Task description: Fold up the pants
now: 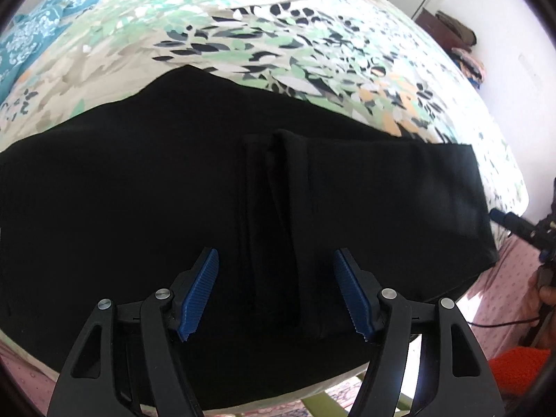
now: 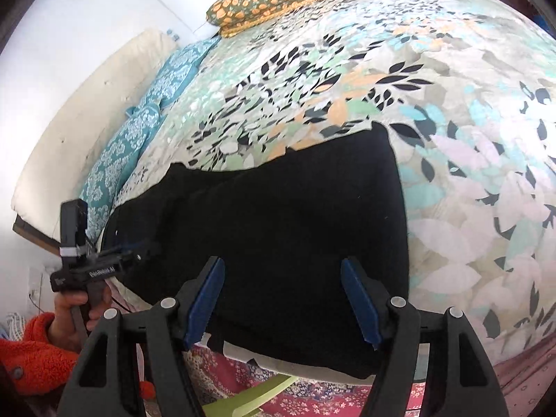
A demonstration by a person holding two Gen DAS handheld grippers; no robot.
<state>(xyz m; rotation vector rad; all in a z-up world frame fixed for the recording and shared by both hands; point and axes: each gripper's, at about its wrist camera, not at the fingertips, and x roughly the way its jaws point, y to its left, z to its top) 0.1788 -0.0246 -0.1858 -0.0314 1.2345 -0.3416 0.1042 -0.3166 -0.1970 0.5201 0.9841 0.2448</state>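
Left wrist camera hangs close above the black pants (image 1: 173,191), facing twelve o'clock across the bed (image 1: 312,34). Right wrist camera sits just off the bed's near edge, facing likewise. Both share the pants (image 2: 278,226).

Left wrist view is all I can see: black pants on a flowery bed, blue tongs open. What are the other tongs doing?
Observer: The right tongs are open too, poised over the near edge of the pants, gripping nothing.
Visitor: And who holds my camera?
Observer: A left hand in an orange fleece sleeve grips its handle.
Visitor: Anything beside the bed?
Observer: A long cream pad runs along the far left side of the bed.
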